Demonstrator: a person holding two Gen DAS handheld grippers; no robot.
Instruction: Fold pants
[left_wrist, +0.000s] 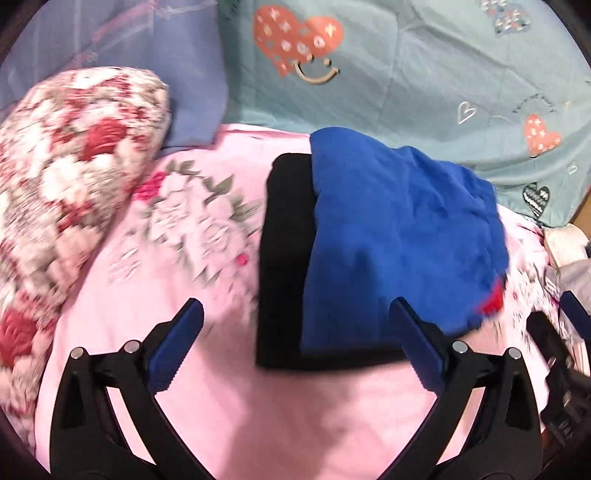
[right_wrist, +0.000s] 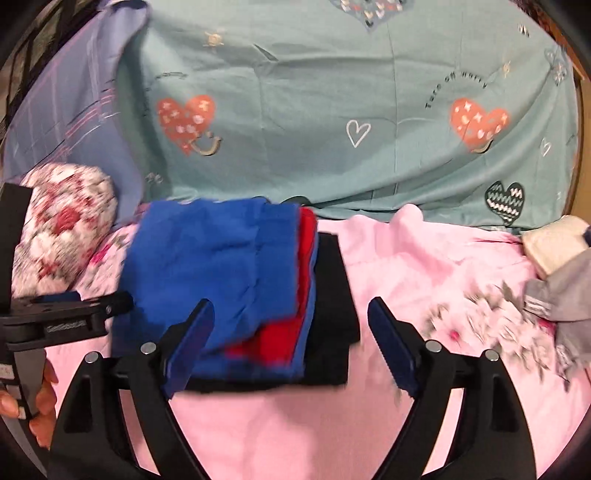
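Note:
Folded blue pants (left_wrist: 399, 236) with a red part (right_wrist: 280, 336) lie on top of a folded black garment (left_wrist: 286, 258) on the pink floral sheet (left_wrist: 207, 406). The stack also shows in the right wrist view, blue pants (right_wrist: 207, 266) above the black garment (right_wrist: 334, 295). My left gripper (left_wrist: 295, 332) is open and empty just in front of the stack. My right gripper (right_wrist: 291, 332) is open and empty, its left finger over the stack's near edge. The left gripper's body (right_wrist: 55, 321) shows at the left of the right wrist view.
A red-and-white floral pillow (left_wrist: 66, 184) lies to the left. A teal heart-print cover (right_wrist: 332, 110) lies behind the stack. A cream item (right_wrist: 554, 243) and grey clothing (right_wrist: 565, 295) lie at the right. A purple cloth (left_wrist: 110, 48) is at the far left.

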